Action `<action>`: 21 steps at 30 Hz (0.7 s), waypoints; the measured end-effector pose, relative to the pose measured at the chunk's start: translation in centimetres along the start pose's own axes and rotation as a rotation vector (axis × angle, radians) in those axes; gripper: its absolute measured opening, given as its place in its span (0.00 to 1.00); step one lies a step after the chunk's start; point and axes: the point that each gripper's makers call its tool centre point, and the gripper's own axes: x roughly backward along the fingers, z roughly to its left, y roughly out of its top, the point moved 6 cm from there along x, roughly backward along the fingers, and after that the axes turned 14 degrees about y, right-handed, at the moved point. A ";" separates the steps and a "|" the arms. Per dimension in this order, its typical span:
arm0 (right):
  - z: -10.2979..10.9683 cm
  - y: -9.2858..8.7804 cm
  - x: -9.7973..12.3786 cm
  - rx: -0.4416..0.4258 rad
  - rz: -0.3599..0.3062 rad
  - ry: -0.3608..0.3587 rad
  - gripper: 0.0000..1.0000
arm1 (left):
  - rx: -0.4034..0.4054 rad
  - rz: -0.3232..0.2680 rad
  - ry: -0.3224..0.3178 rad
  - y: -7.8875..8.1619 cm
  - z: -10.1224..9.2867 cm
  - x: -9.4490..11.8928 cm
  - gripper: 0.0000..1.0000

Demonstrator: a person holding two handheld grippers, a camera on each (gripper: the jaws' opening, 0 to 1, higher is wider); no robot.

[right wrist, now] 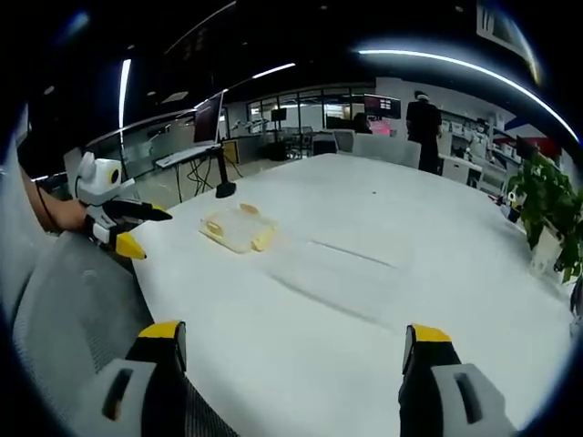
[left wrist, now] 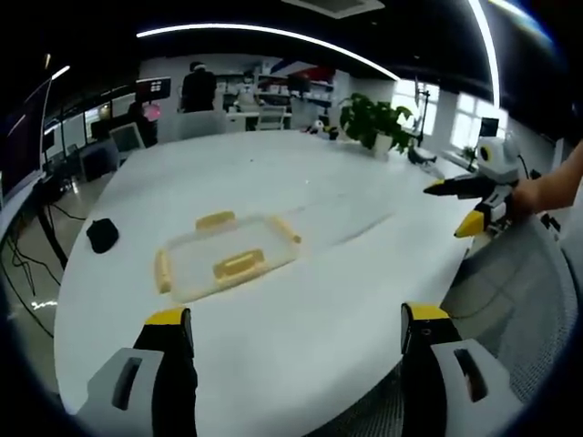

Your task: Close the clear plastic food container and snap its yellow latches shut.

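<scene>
On the big white worktop (left wrist: 301,300), the clear food container (left wrist: 225,258) sits by itself, both claws off it.

In the left gripper view the container lies flat with its lid on, yellow latches (left wrist: 238,265) along its edges; whether they're snapped down I can't tell. The left claw (left wrist: 298,330) is spread wide with nothing between its yellow tips, hanging over the near edge, well apart from the container. The right claw (left wrist: 462,208) pokes in from the right, held in a hand (left wrist: 537,193), parted and empty too. Right gripper view has the container (right wrist: 238,228) further off, near the far-left rim. A small black object (left wrist: 102,234) sits on the worktop's left edge, and a potted plant (left wrist: 375,122) stands at the back.
</scene>
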 end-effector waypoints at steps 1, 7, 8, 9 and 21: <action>0.0 0.0 0.0 -0.001 0.000 -0.003 0.99 | -0.003 0.002 -0.001 0.0 0.0 0.0 0.92; -0.2 0.0 0.1 -0.004 -0.004 -0.015 0.99 | -0.007 0.004 -0.004 -0.1 0.0 0.0 0.92; -0.2 0.0 0.1 -0.002 -0.001 -0.013 0.99 | -0.009 0.002 0.000 -0.1 0.1 0.0 0.92; -0.1 0.0 0.0 0.003 0.003 -0.013 0.99 | -0.010 0.001 0.001 -0.1 0.1 0.0 0.91; -0.1 0.2 0.2 0.031 -0.002 -0.024 0.99 | -0.015 0.015 -0.009 -0.3 -0.1 -0.1 0.90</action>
